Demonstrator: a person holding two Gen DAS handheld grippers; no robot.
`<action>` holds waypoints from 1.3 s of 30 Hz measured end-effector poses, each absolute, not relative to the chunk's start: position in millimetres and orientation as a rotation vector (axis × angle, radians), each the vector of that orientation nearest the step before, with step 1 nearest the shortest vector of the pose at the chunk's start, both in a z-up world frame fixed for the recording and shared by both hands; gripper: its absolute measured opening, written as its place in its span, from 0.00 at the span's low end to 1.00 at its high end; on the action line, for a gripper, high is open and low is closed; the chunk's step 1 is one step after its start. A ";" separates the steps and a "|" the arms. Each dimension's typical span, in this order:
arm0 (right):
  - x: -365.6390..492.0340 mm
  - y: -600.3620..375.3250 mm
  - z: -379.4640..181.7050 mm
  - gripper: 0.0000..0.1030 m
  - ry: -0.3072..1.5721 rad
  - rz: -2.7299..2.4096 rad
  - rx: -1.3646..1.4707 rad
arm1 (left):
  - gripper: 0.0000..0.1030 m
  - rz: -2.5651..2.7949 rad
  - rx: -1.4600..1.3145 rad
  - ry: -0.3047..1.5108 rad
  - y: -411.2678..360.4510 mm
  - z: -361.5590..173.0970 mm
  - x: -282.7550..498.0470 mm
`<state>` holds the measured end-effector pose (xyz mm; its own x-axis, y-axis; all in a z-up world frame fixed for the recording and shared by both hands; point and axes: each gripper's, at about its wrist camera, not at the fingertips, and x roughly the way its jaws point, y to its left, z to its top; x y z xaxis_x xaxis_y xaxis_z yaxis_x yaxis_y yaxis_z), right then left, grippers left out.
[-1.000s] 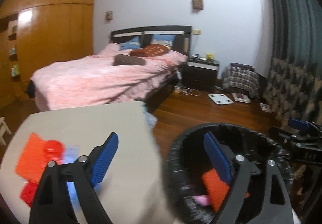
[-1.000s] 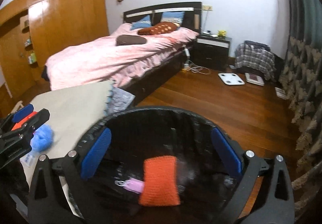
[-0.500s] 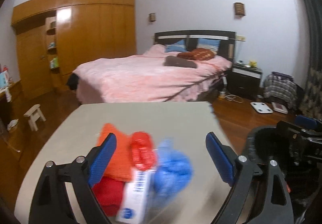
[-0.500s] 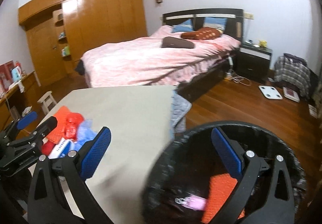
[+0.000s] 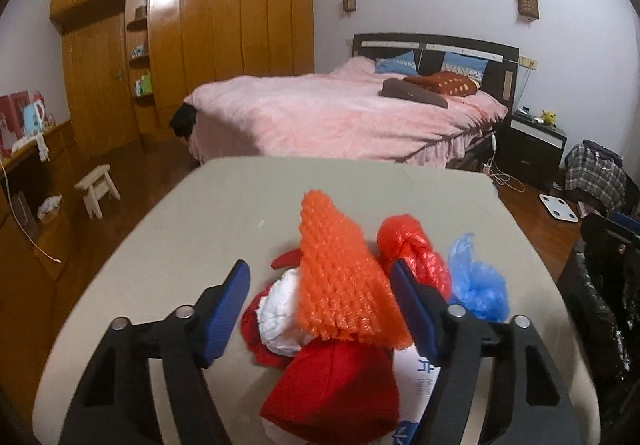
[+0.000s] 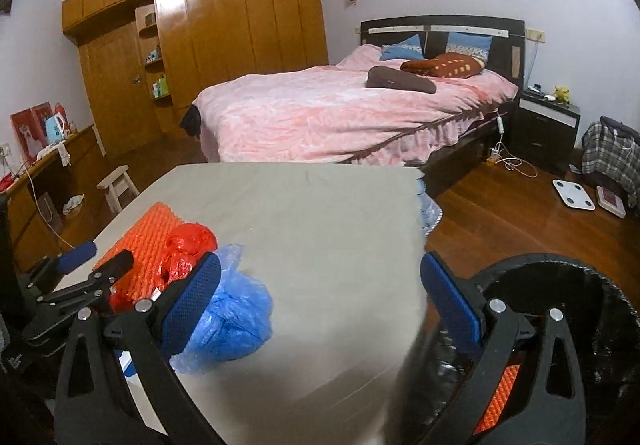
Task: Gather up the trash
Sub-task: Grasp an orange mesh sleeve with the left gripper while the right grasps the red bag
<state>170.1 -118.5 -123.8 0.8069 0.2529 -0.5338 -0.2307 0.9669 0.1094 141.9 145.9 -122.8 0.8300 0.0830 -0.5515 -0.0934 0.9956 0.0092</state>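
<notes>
The left gripper (image 5: 320, 309) hangs over a pile of trash on the grey worktop (image 5: 224, 213), and its fingers are closing with the orange foam net (image 5: 340, 277) between them, though the blue pads do not squeeze it yet. A red bag (image 5: 412, 249) and a blue bag (image 5: 478, 281) lie just beside the net. The right gripper (image 6: 320, 301) has its fingers wide open and holds nothing, between the blue bag and the black bin (image 6: 600, 325), which has an orange piece inside.

A bed (image 5: 344, 117) with pink bedding stood before the wooden wardrobe (image 5: 224, 29). A nightstand (image 6: 546, 125) sat beside it; a white scale (image 6: 573, 195) lay on the floor, a small stool (image 5: 97, 191) opposite.
</notes>
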 end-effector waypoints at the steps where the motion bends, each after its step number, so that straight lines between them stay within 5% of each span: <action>1: 171.9 -115.2 -125.7 0.94 0.581 0.262 0.036 | 0.65 0.089 -0.022 0.590 146.7 -125.4 143.5; 11: 185.4 -97.0 -137.1 0.94 0.594 0.290 0.014 | 0.32 0.047 -0.036 0.619 144.1 -139.3 153.6; 22: 191.2 -74.0 -139.7 0.94 0.593 0.337 0.004 | 0.31 0.038 -0.042 0.587 148.7 -131.3 147.2; 28: 196.5 -61.5 -138.3 0.94 0.597 0.377 0.003 | 0.17 0.036 -0.058 0.556 155.3 -123.9 142.1; 32: 200.8 -45.8 -140.7 0.74 0.615 0.427 -0.003 | 0.14 0.050 -0.075 0.539 165.8 -118.5 141.5; 39: 204.0 -12.3 -150.5 0.67 0.649 0.497 -0.013 | 0.13 0.064 -0.091 0.531 180.4 -117.3 138.5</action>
<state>204.0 -12.3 -150.5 0.6843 0.4395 -0.5819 -0.4475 0.8831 0.1408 138.5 180.4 -117.3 0.8605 0.0376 -0.5081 -0.0845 0.9940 -0.0696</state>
